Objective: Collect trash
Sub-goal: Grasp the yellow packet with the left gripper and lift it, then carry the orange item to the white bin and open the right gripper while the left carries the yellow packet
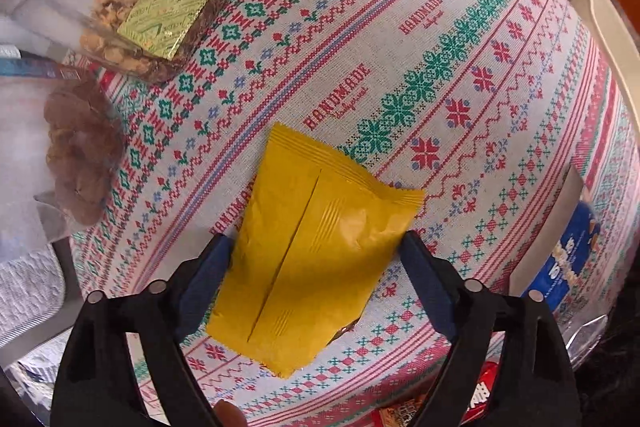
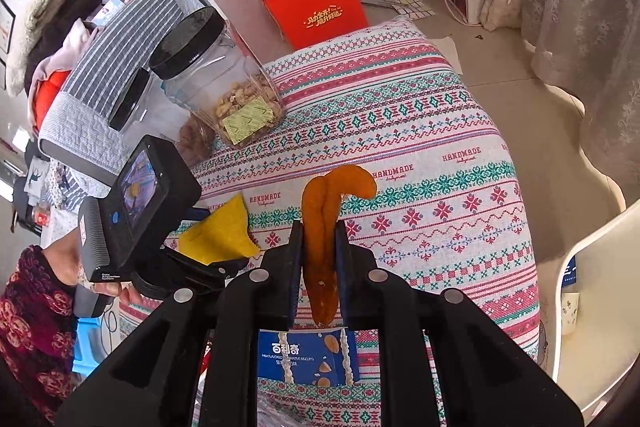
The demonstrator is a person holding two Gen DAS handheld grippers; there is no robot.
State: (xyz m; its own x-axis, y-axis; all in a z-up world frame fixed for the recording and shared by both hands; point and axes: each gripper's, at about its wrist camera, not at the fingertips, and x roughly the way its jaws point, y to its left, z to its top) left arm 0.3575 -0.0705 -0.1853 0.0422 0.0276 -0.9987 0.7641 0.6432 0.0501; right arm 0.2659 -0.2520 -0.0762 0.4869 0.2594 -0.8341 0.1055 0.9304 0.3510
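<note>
My left gripper (image 1: 316,247) stands wide, its blue pads on either side of the yellow wrapper (image 1: 316,251), which lies flat, seam up, on the patterned tablecloth (image 1: 460,39); whether the pads touch the wrapper's edges I cannot tell. My right gripper (image 2: 319,227) is closed narrow on an orange peel (image 2: 324,227), held above the cloth, the curled end of the peel sticking out past the fingertips. In the right wrist view the wrapper (image 2: 218,233) shows under the left gripper (image 2: 200,227), toward the left edge of the table. Farther out along that left edge stand two clear jars: one with nuts and a green-gold sachet (image 1: 160,3), the other with brown pieces (image 1: 80,147). A blue biscuit box (image 2: 308,357) lies at the near edge.
</note>
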